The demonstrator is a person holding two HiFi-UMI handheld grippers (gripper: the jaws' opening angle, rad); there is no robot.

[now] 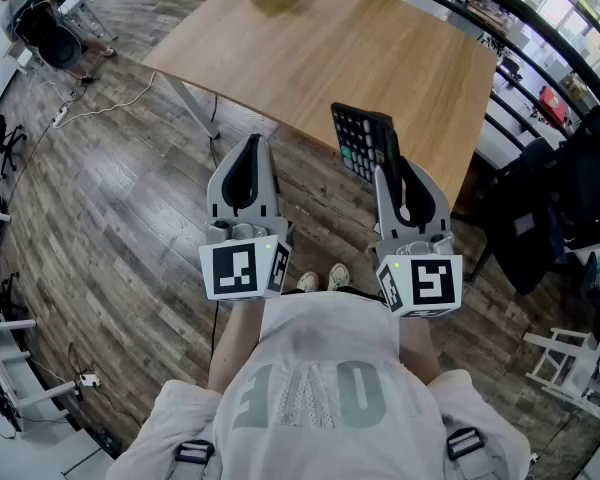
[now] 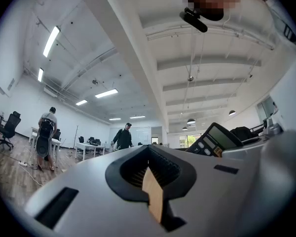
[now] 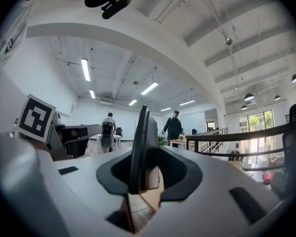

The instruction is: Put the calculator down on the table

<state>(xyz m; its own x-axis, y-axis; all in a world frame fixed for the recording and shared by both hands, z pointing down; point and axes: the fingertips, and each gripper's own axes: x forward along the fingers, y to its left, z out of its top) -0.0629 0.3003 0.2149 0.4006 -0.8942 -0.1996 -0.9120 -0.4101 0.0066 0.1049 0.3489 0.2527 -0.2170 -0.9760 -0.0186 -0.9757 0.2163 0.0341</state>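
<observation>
Only the thin edge of the black rectangular calculator [image 3: 138, 147] shows in the right gripper view. The right gripper [image 1: 395, 176] clamps it upright by the light wooden table's [image 1: 330, 48] near edge. The left gripper [image 1: 248, 153] is closed and empty.

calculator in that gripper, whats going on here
A person stands at the near edge of a wooden table with a gripper in each hand. The right gripper is clamped on a black calculator, held up on its edge by the table's near side and not yet set down. The left gripper is alongside it with its jaws together and nothing between them.
</observation>
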